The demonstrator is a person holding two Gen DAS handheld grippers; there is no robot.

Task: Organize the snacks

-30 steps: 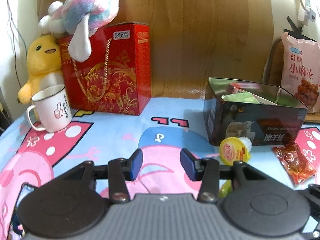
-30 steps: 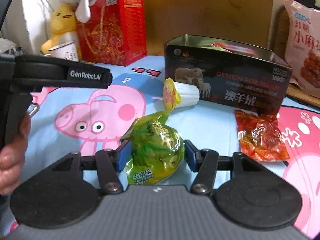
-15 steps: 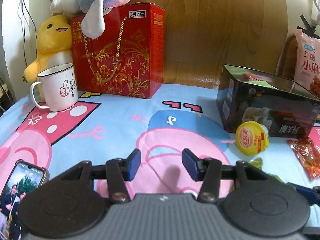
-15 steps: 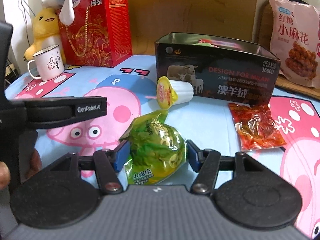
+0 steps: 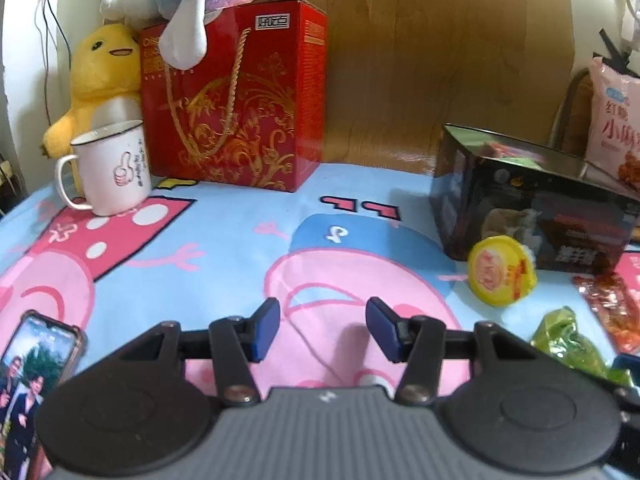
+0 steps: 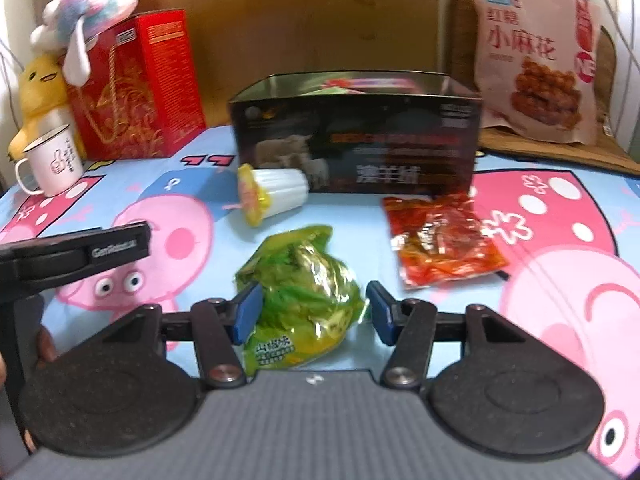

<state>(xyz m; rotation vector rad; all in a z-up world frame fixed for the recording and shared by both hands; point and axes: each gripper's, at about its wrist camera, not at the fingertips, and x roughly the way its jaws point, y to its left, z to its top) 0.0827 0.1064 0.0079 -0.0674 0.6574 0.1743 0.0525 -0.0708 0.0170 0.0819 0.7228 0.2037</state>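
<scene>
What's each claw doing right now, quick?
Left claw: open, jaws just been opening, nothing between them.
Right claw: closed on the green packet.

— What's sitting on the cloth?
— A green pouch is lying crinkled nearest the camera, and a red packet is lying flat just to its right.
— And the cup?
— The jelly cup is lying on its side (yellow lid facing left), right against the dark box, which is standing open with wrappers showing inside.
</scene>
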